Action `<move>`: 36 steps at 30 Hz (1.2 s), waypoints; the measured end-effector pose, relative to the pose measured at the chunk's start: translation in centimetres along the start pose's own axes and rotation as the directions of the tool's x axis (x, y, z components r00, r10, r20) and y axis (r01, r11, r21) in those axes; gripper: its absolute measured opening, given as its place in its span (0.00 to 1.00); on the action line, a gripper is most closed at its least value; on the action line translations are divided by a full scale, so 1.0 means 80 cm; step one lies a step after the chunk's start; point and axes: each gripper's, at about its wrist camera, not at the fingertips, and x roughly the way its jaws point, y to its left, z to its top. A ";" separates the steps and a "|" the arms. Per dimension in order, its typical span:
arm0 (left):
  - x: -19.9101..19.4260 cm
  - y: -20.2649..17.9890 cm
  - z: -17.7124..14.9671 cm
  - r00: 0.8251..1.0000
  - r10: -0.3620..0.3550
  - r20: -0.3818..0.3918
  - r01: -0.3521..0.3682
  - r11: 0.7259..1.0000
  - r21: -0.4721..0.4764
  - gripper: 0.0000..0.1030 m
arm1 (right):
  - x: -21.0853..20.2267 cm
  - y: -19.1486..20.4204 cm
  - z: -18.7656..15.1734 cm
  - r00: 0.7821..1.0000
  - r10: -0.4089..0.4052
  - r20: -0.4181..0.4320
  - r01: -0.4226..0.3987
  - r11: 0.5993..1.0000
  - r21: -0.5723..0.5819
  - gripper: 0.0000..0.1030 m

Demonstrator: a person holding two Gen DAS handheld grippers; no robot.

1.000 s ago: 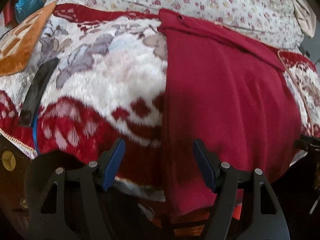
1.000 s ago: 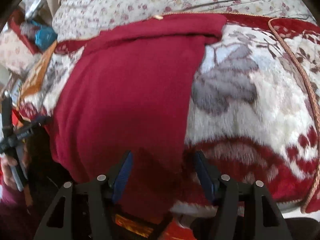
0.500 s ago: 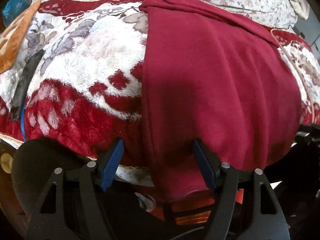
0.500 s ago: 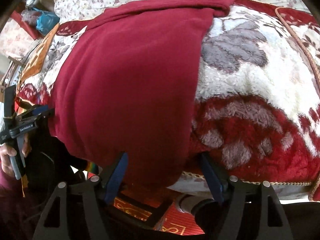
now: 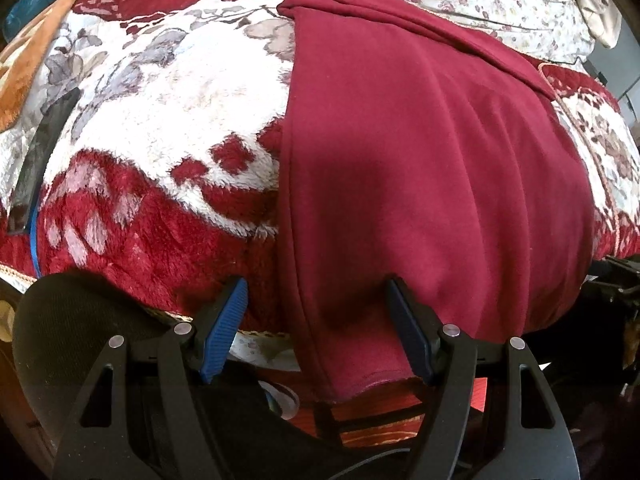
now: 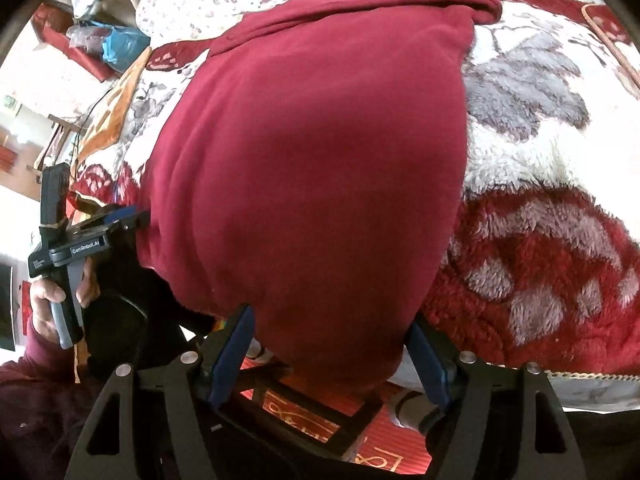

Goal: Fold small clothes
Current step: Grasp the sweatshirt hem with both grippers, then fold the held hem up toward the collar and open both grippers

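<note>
Right claw (image 6: 330,354) gapes around garment (image 6: 312,152) on blanket (image 6: 540,240).

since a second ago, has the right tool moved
Yes. The right tool has dropped toward the near hem of the red garment, with the blanket's edge now nearer its fingers.

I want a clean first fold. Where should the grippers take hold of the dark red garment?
Probably at the two near corners of the dark red garment, coming from the bed's front edge. Its hem hangs over that edge, free of the blanket, with each corner lying between open jaws.
</note>
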 end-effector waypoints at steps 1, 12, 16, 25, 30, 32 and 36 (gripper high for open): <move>-0.001 0.000 -0.001 1.000 -0.010 -0.005 0.010 1.000 0.000 0.68 | -0.002 0.002 0.001 1.000 0.021 -0.001 -0.021 1.000 -0.005 0.70; -0.001 -0.006 -0.010 0.998 -0.059 -0.038 0.060 0.998 0.016 0.57 | 0.010 0.012 0.002 0.997 0.064 -0.049 -0.067 0.996 -0.056 0.58; 0.006 -0.007 -0.011 0.994 -0.100 -0.046 0.100 0.995 0.006 0.44 | 0.013 0.006 0.006 0.995 0.093 -0.037 -0.094 0.995 -0.015 0.58; -0.013 0.003 -0.010 0.990 -0.140 -0.015 0.140 0.990 -0.026 0.08 | 0.006 0.004 0.002 0.999 0.043 0.005 -0.043 0.999 -0.021 0.21; -0.055 0.008 0.008 0.977 -0.202 0.072 0.205 0.978 -0.029 0.07 | -0.033 0.017 0.012 0.979 0.172 0.107 -0.167 0.984 -0.055 0.12; -0.072 0.008 0.019 0.970 -0.217 0.113 0.221 0.975 -0.022 0.07 | -0.049 0.020 0.019 0.967 0.203 0.152 -0.196 0.979 -0.063 0.11; -0.103 0.001 0.058 0.951 -0.242 0.193 0.245 0.969 0.009 0.07 | -0.086 0.016 0.044 0.935 0.246 0.257 -0.235 0.969 -0.074 0.11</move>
